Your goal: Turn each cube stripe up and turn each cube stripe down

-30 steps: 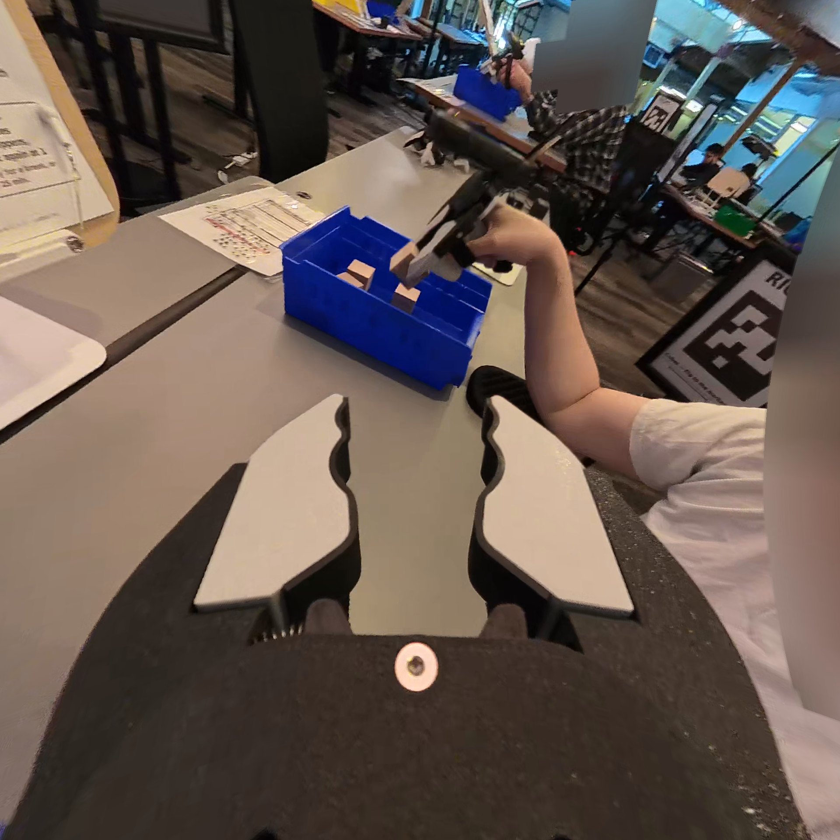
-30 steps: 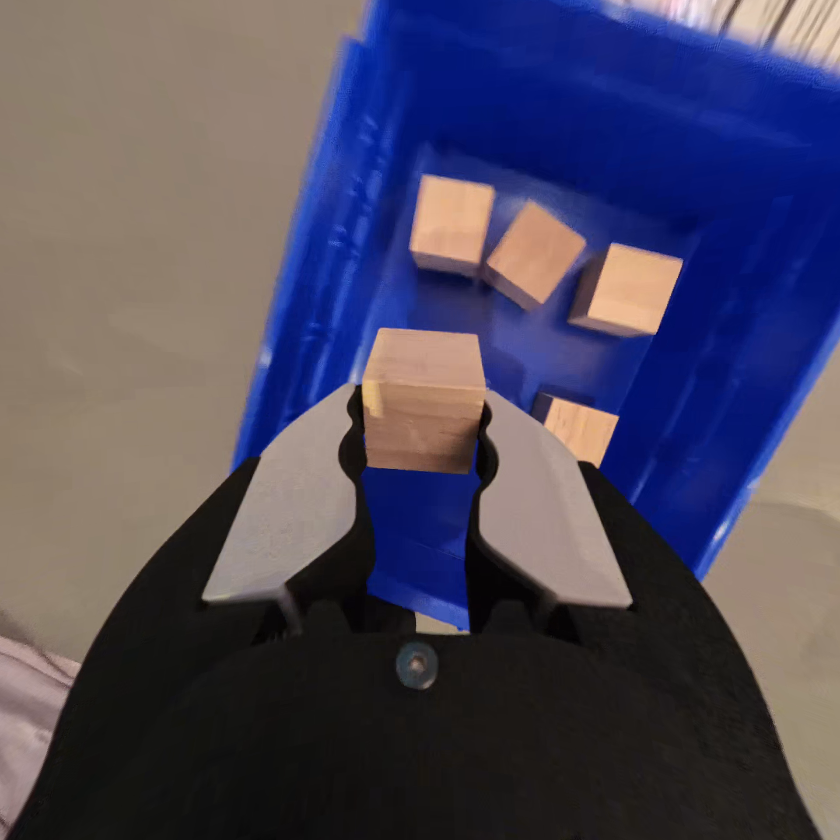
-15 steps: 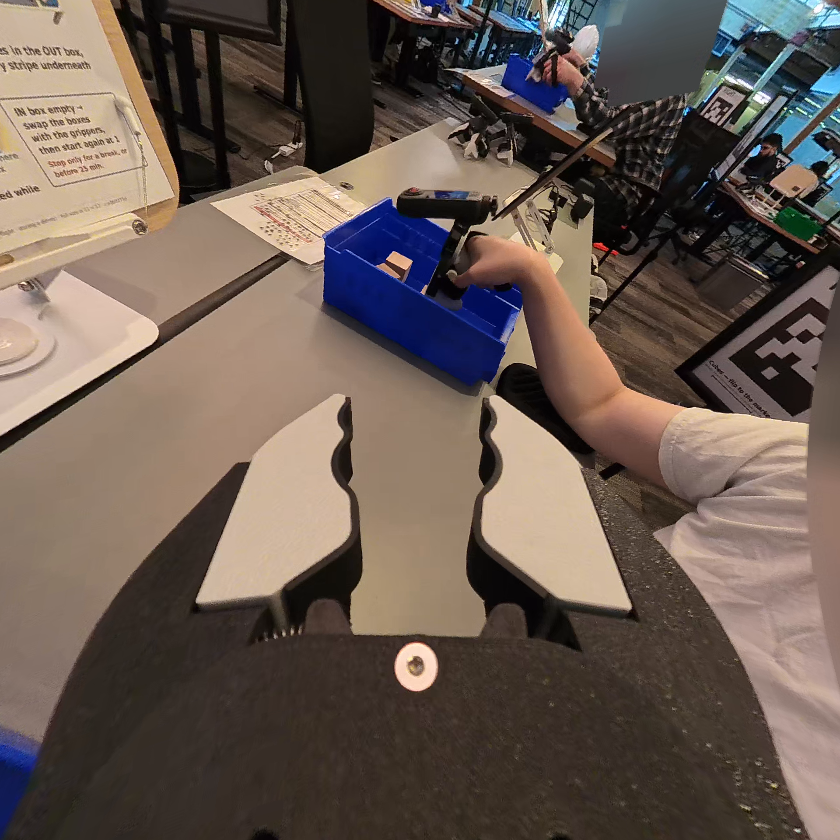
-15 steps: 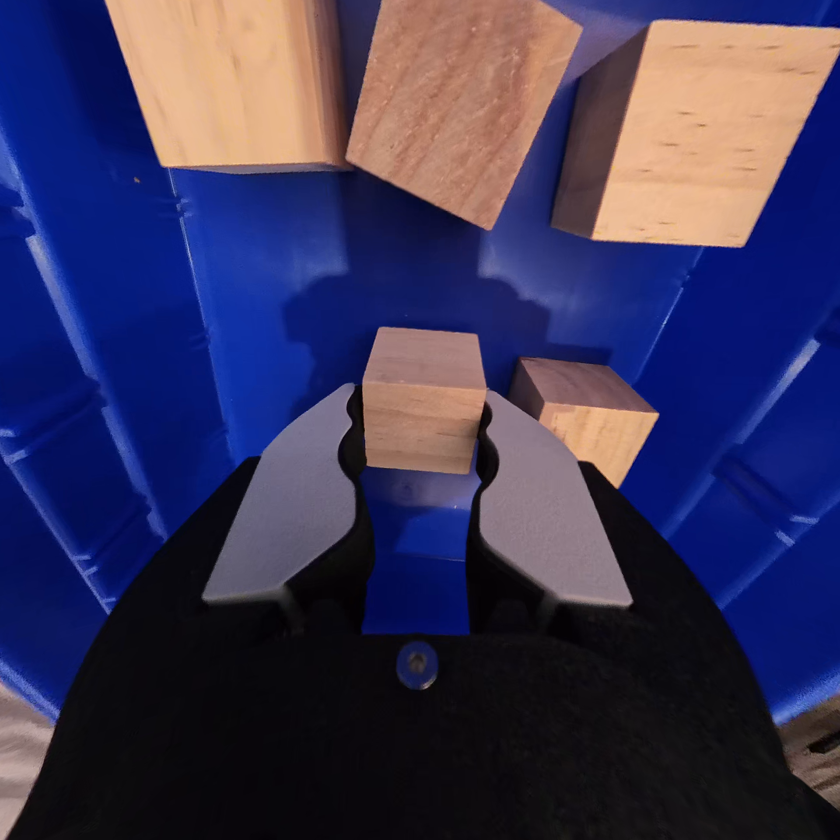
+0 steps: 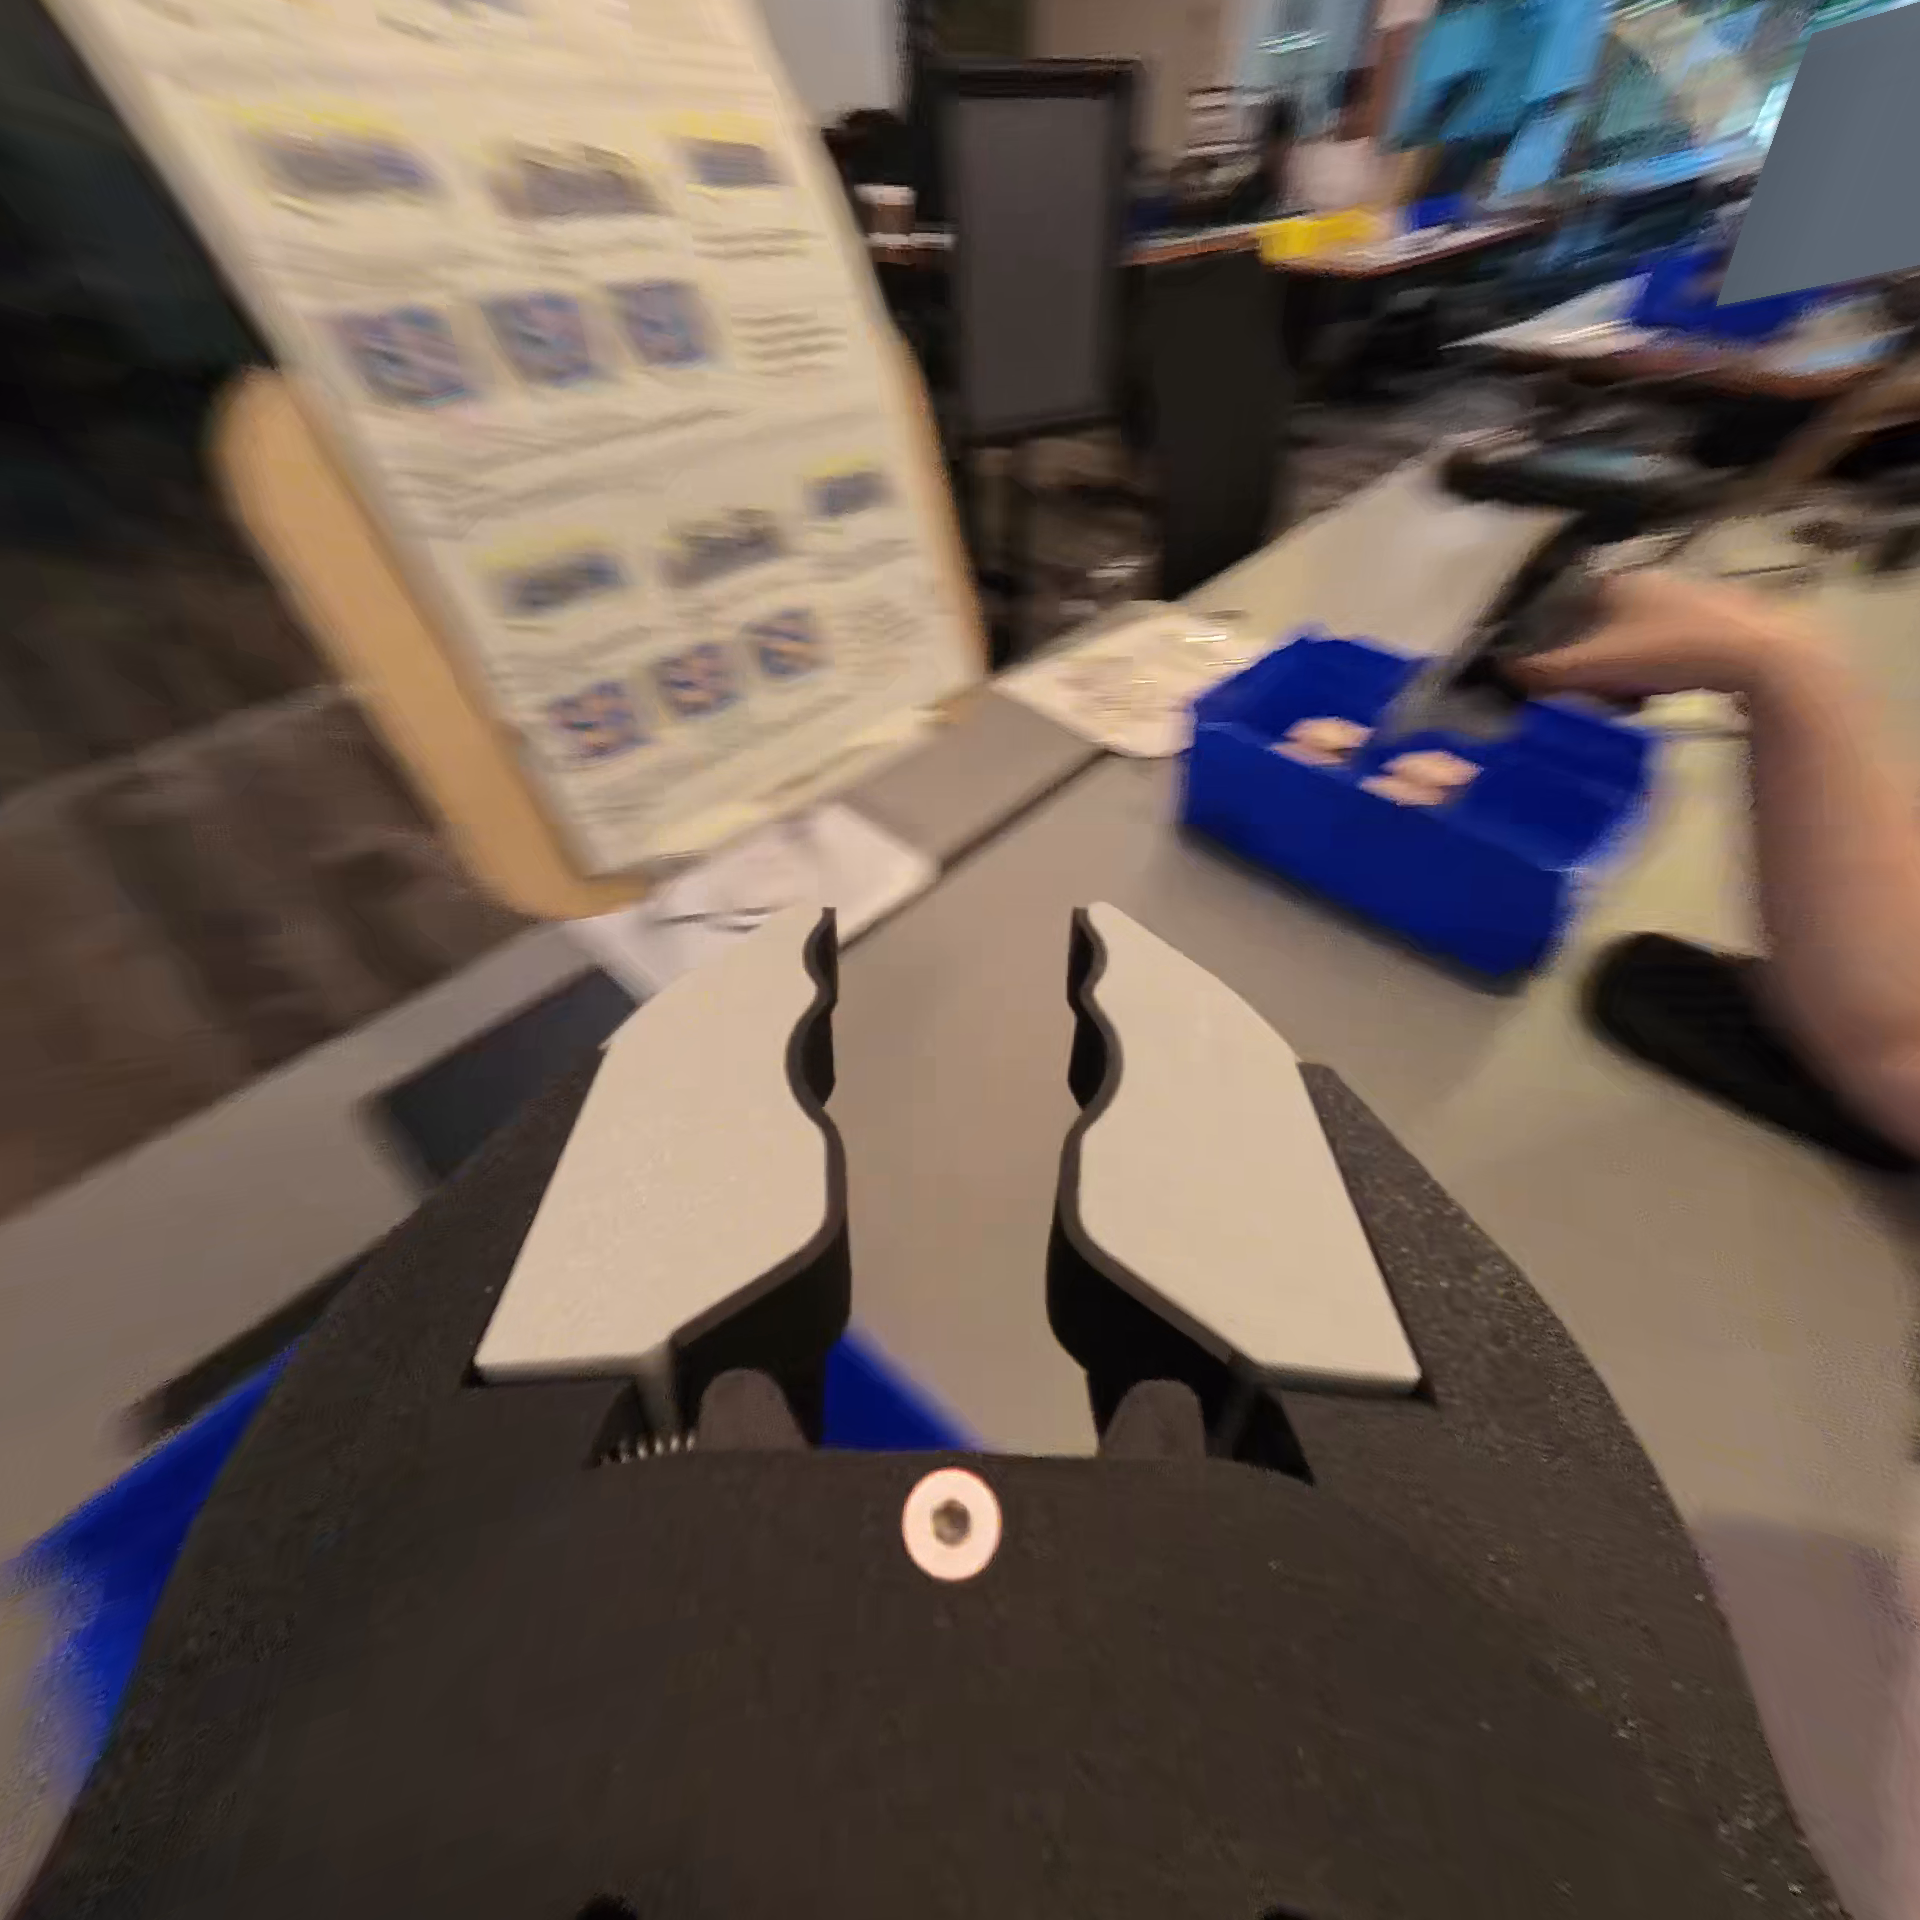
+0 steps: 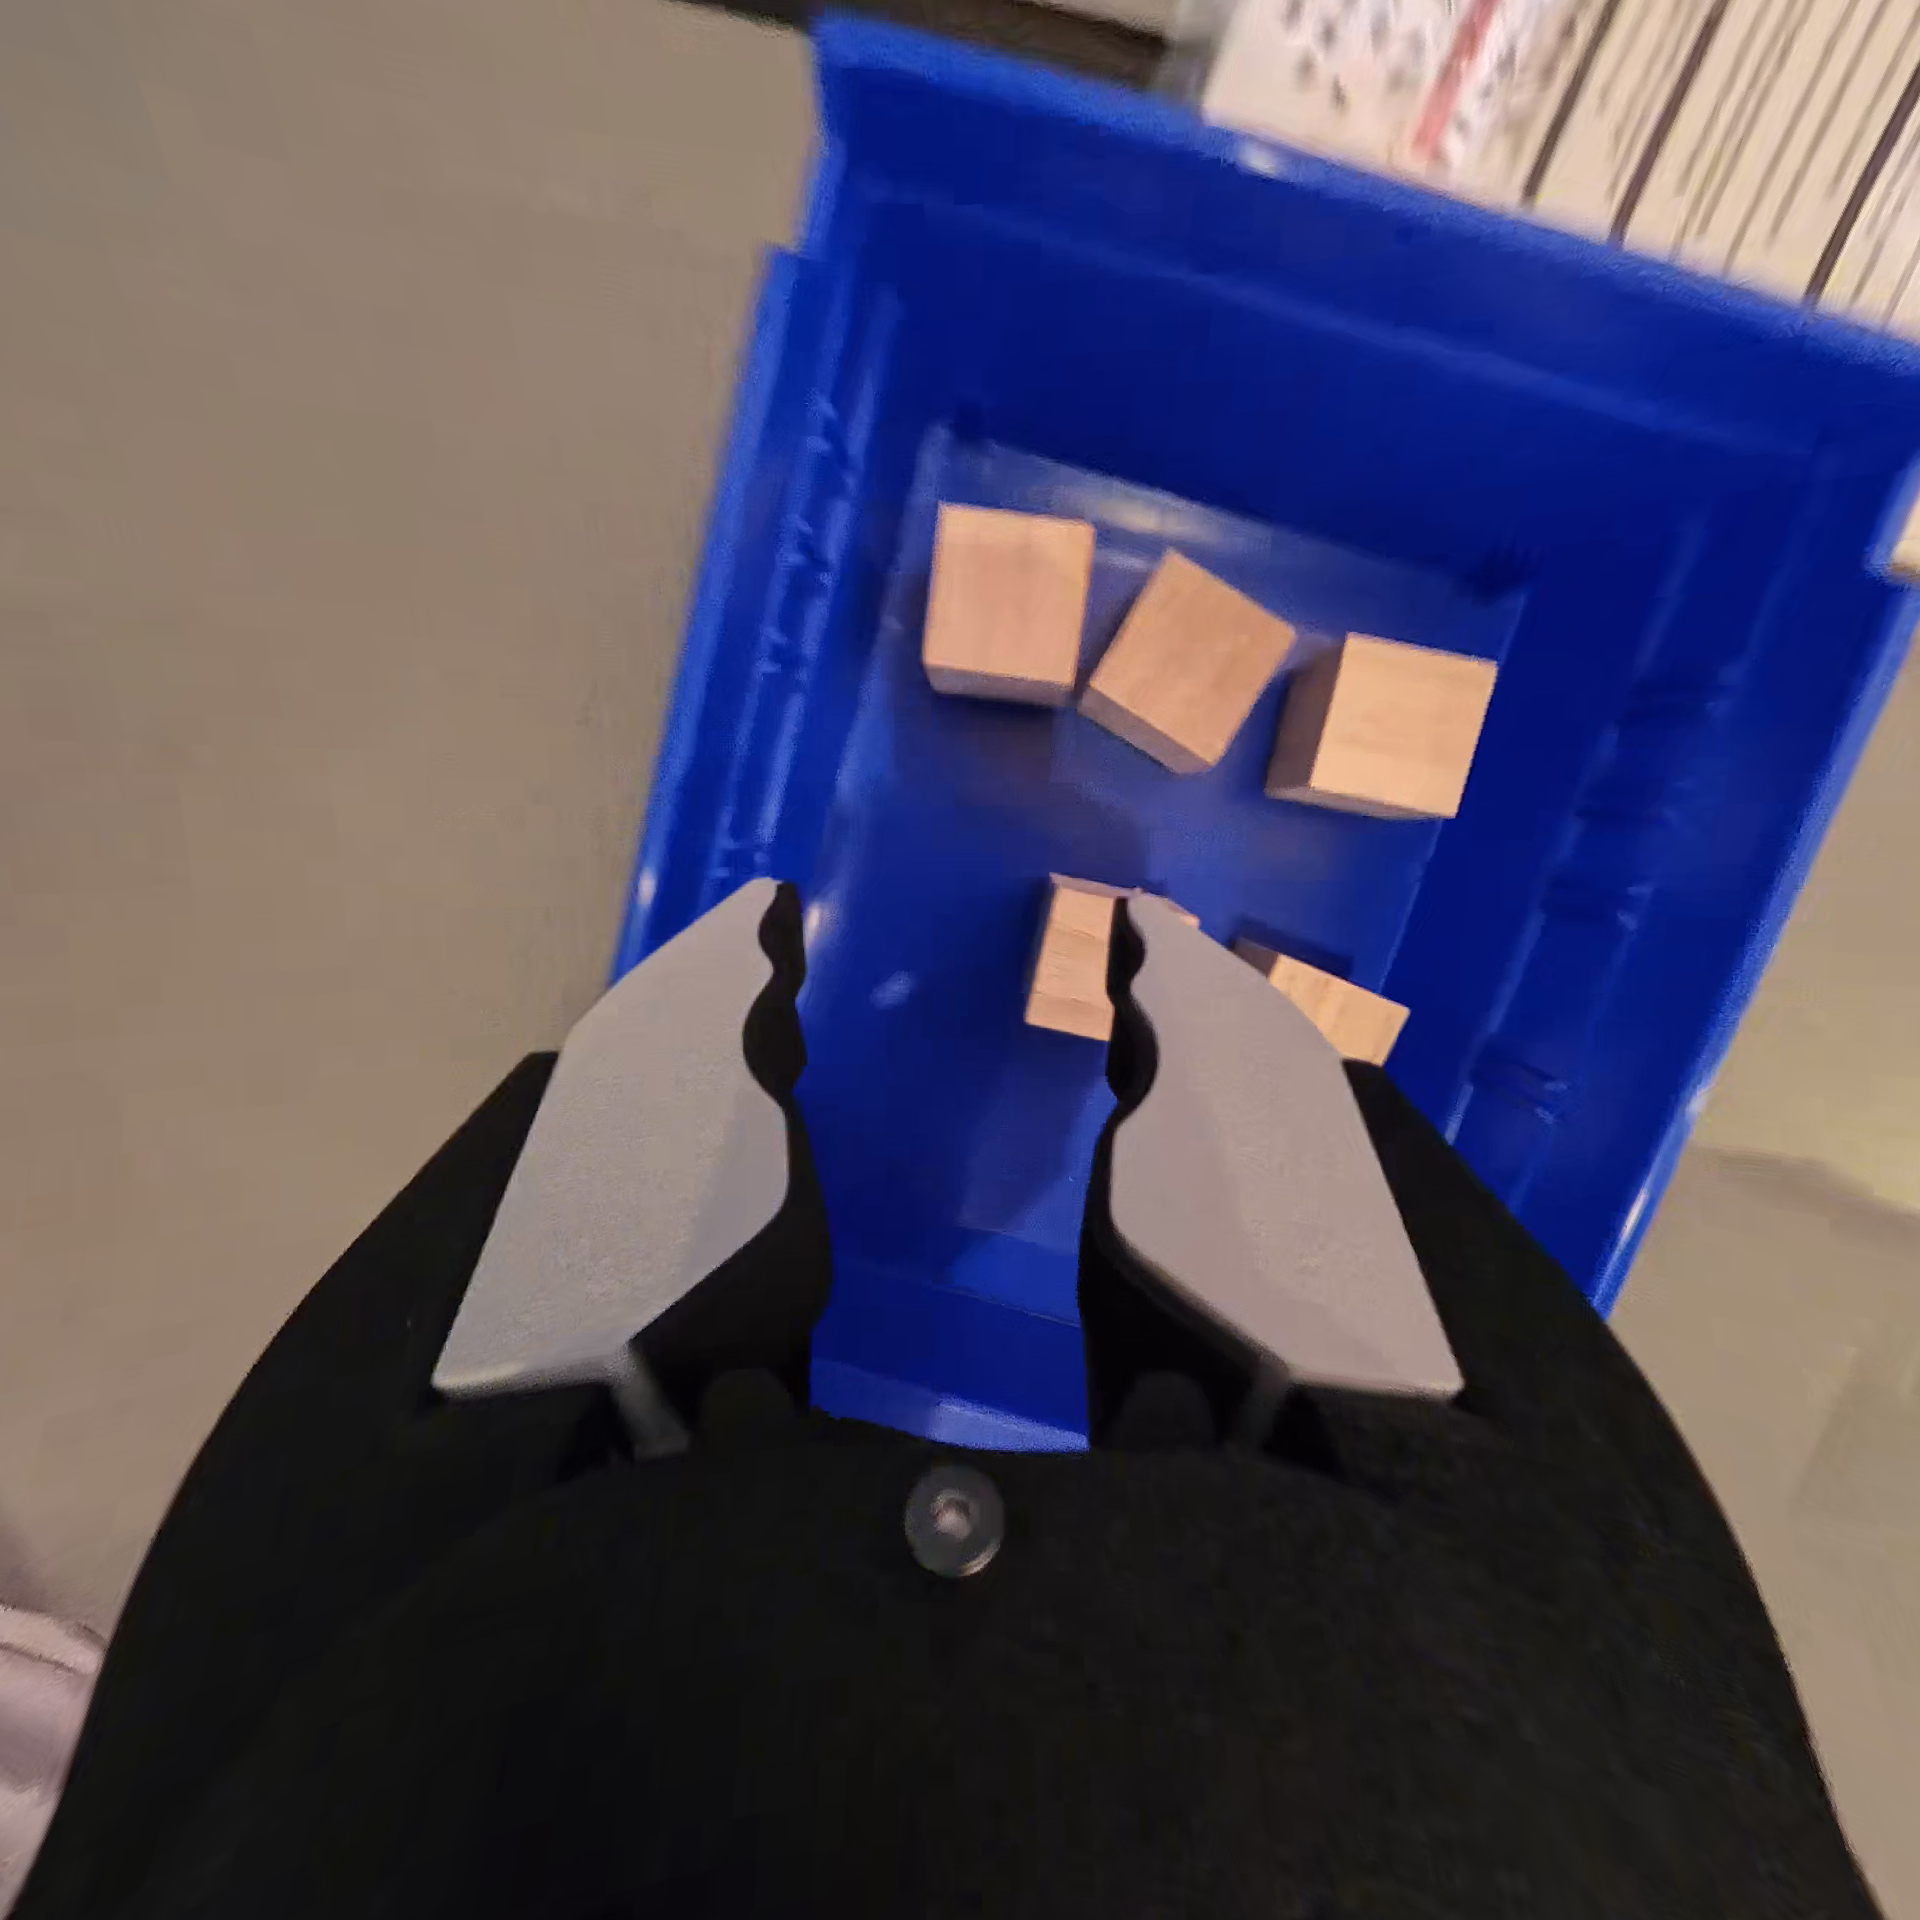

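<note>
In the right wrist view, my right gripper [image 6: 951, 914] is open and empty above a blue bin [image 6: 727, 727]. Several plain wooden cubes lie on the bin floor with no stripe showing. One cube [image 6: 1070, 966] sits just past my right finger [image 6: 1247, 1143], partly hidden by it, with another cube [image 6: 1340, 1013] beside it. Three more cubes [image 6: 1184, 660] lie in a row farther in. In the left wrist view, my left gripper [image 5: 951, 925] is open and empty over the grey table [image 5: 935, 1195]. The same bin [image 5: 1392, 873] shows at the right, blurred, with the other gripper [image 5: 1455, 686] over it.
A tilted instruction board [image 5: 582, 416] on a white base stands at the table's far left. A printed sheet [image 5: 1122, 675] lies behind the bin. The edge of a second blue bin [image 5: 94, 1558] shows at lower left. The person's arm [image 5: 1829, 831] reaches across at the right.
My right gripper has let go of the cube on the bin floor, opened and pulled back up out of the bin. My left gripper has swung to the left; its view is blurred.
</note>
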Tool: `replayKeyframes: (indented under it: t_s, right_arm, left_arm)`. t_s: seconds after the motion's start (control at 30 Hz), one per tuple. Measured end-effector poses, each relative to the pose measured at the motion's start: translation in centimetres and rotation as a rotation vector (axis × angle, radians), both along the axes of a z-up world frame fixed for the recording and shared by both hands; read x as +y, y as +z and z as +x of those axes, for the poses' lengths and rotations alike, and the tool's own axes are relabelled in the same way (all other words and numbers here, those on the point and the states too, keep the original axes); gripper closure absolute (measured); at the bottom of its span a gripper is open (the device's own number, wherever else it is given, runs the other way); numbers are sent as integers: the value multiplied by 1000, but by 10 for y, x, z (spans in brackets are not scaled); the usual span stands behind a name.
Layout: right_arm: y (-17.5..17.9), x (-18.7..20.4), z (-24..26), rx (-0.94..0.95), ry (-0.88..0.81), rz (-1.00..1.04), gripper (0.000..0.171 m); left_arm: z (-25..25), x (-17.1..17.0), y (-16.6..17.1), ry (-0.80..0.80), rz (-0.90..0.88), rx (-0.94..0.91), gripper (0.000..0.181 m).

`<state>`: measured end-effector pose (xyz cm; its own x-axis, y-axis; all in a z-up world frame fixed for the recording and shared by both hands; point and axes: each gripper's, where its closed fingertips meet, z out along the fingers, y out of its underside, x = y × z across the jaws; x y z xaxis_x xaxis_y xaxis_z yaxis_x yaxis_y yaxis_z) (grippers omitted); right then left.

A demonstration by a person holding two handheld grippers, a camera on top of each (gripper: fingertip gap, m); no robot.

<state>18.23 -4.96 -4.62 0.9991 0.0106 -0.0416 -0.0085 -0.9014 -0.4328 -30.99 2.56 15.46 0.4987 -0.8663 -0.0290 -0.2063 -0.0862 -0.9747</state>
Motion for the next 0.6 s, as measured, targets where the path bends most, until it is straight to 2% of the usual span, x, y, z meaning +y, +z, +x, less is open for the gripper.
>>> replayKeyframes:
  t_s: [0.1,0.17,0.27,0.37,0.47,0.6]
  right_arm:
    - [15,1,-15,-21,47,51,116]
    - [15,1,-23,-26,81,47,116]
    - [7,1,-31,-34,110,11,115]
    - [-2,2,-32,-51,116,-29,115]
    - [-8,3,-33,-56,127,-55,116]
    - [-10,4,-39,-47,152,-64,116]
  left_arm:
    - [-61,35,-17,245,206,180,143]
    - [-89,58,-41,366,256,314,148]
    - [-123,93,-92,555,24,508,151]
    - [-122,109,-140,582,-237,546,158]
    - [-126,134,-166,648,-296,560,169]
    - [-145,151,-193,753,-360,598,149]
